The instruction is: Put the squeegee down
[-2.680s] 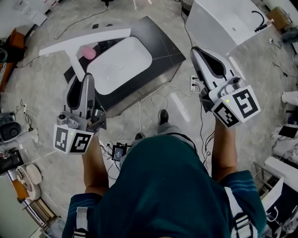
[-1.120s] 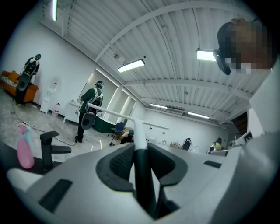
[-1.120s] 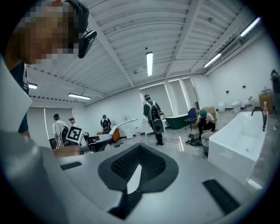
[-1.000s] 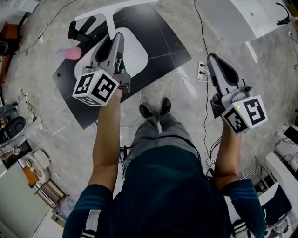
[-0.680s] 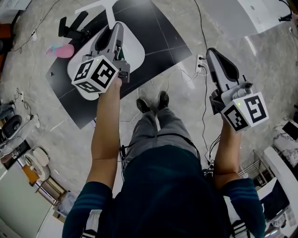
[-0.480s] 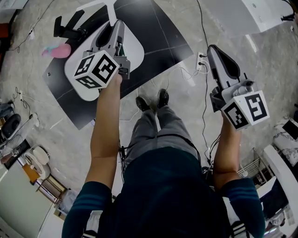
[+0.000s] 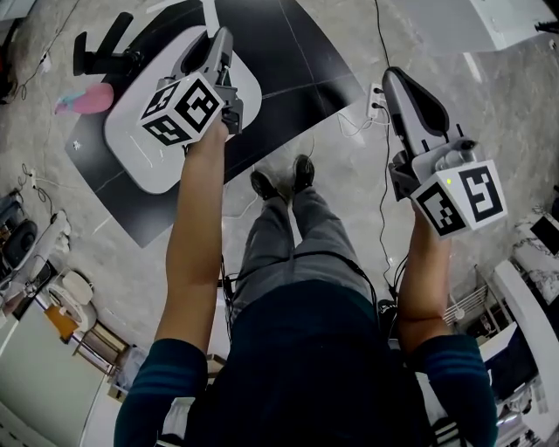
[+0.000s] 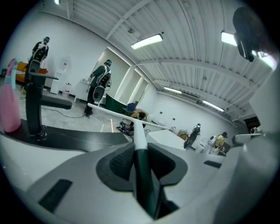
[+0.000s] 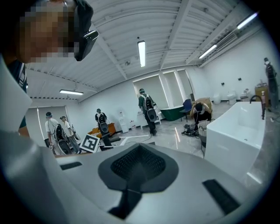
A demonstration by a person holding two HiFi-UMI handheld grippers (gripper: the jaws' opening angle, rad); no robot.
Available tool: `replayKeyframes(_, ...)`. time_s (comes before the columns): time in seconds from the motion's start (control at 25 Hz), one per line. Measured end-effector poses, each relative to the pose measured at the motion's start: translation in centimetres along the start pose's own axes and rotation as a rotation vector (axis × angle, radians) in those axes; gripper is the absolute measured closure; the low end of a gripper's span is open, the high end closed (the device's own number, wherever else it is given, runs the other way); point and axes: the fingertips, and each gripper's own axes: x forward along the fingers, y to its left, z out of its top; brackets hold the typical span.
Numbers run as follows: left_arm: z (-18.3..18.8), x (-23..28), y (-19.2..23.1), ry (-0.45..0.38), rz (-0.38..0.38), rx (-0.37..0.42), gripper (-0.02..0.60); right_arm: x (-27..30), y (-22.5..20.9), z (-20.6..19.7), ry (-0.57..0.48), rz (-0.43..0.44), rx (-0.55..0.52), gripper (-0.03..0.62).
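Note:
The squeegee has a dark green handle (image 8: 142,175), a white neck and a long white blade (image 8: 122,117). My left gripper (image 8: 141,148) is shut on the handle, and the blade points away from me, tilted. In the head view the left gripper (image 7: 218,37) hangs over the white basin (image 7: 131,148) set in a black counter (image 7: 297,52); only the squeegee's white neck (image 7: 208,12) shows at the top edge. My right gripper (image 7: 397,80) is held off to the right above the floor, shut with nothing in it (image 9: 139,151).
A black faucet (image 7: 100,52) and a pink spray bottle (image 7: 83,96) stand at the basin's left end, also close at the left as the faucet (image 8: 33,105) and bottle (image 8: 9,100). A power strip (image 7: 376,100) and cables lie on the floor. A white bathtub (image 9: 236,131) is right.
My left gripper has sunk toward the basin with the squeegee still in it. The right gripper has dropped a little and stays shut.

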Motion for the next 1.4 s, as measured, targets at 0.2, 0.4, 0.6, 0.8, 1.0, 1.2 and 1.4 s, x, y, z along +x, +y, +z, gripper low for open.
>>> replayKeyframes(0.2, -2.6, 2.5, 1.4, 0.049, 0.018, -0.016, 0.485, 0.4, -1.5, -1.7, 0.025, -0.015, 0.021, 0.591)
replayKeyframes(0.4, -4.7, 4.2, 2.7, 0.099, 0.042, -0.022, 0.485, 0.5, -2.3, -2.7, 0.041, -0.030, 0.040, 0.591)
replayKeyframes(0.6, -6.4, 5.5, 3.8, 0.139, 0.063, -0.033, 0.485, 0.5, -2.7, -3.4, 0.045, -0.041, 0.056, 0.591)
replayKeyframes(0.8, -7.6, 6.4, 4.3, 0.167, 0.072, -0.055, 0.483, 0.2, -3.1, -3.8, 0.048, -0.051, 0.065, 0.590)
replayKeyframes(1.0, -8.6, 6.9, 4.7, 0.193, 0.102, -0.042, 0.483, 0.0, -3.0, -3.8, 0.049, -0.048, 0.071, 0.591)
replayKeyframes(1.2, -9.5, 7.1, 5.2, 0.214, 0.108, -0.029, 0.483, 0.2, -2.6, -3.8, 0.048, -0.044, 0.072, 0.591)
replayKeyframes(1.4, -10.3, 7.3, 5.4, 0.238, 0.104, 0.000, 0.480, 0.0, -2.2, -3.4, 0.042, -0.042, 0.065, 0.590)
